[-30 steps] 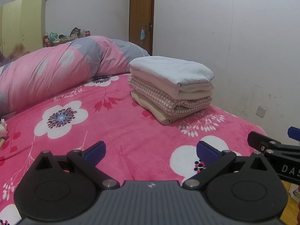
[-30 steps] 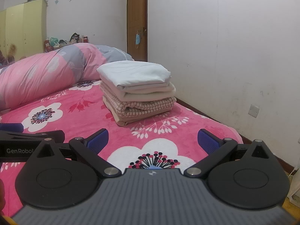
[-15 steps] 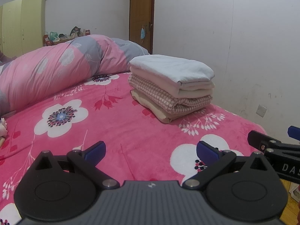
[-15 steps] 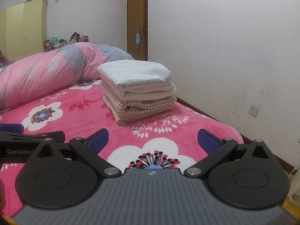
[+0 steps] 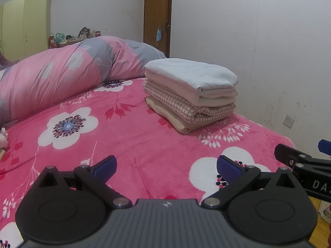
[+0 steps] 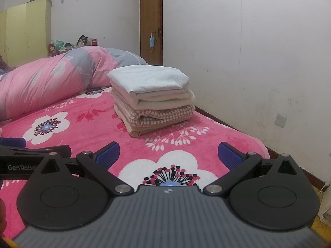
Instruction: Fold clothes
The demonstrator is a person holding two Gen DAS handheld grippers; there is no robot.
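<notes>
A stack of folded clothes (image 5: 190, 93) sits on the pink flowered bed (image 5: 132, 140), near the wall; a pale blue piece on top, cream, pink check and tan below. It also shows in the right wrist view (image 6: 153, 99). My left gripper (image 5: 166, 168) is open and empty, held above the bed well short of the stack. My right gripper (image 6: 168, 156) is open and empty too, beside the left one. Part of the right gripper shows at the right edge of the left view (image 5: 300, 161).
A rolled pink and grey quilt (image 5: 62, 76) lies along the far left of the bed. A white wall (image 5: 258, 41) runs close on the right, with a brown door (image 5: 158, 16) behind. A yellow wardrobe (image 5: 24, 24) stands far left.
Both views have shifted very slightly; the stack and both grippers stay as they were, jaws open.
</notes>
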